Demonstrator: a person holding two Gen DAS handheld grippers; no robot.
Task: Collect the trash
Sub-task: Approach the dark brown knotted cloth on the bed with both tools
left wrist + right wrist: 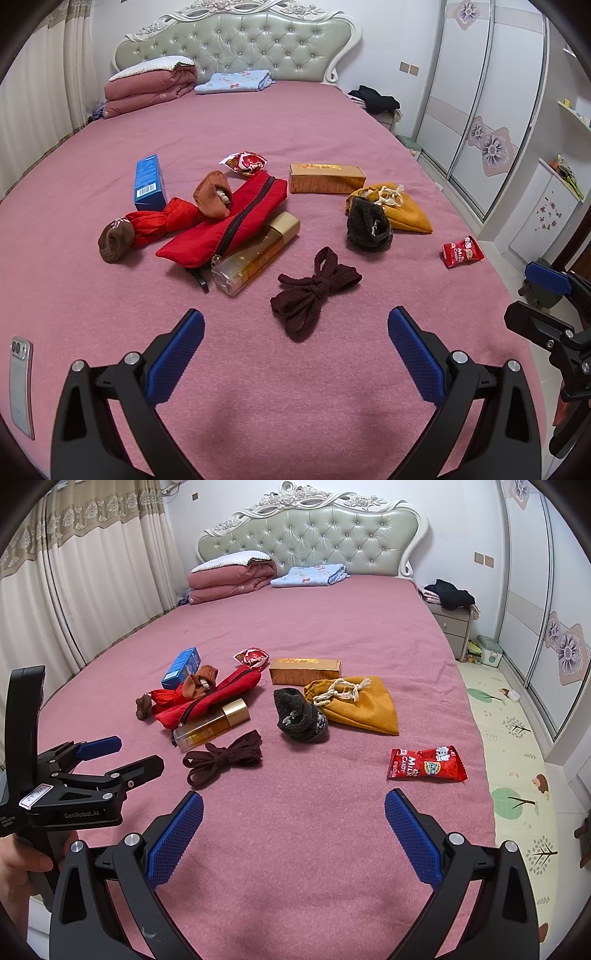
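Both our tongs, left gripper [295,350] and right gripper [293,830], are apart. The candy wrapper [426,764], lower right, is light and crinkly; we pinch its edge.

**Bed surface: contents**

The bed [332,627], covered in pink, carries a red candy wrapper [426,764], crumpled wrapper [253,657], gold box [304,671], blue box [181,668], red pouch [207,701], amber bottle [210,727], mustard drawstring bag [362,709], dark sock [303,716], knotted maroon lace [221,760], folded quilt [229,578] and phone [20,384].

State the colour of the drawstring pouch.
Mustard yellow pouch with a cream cord, clearest in the right wrist view.
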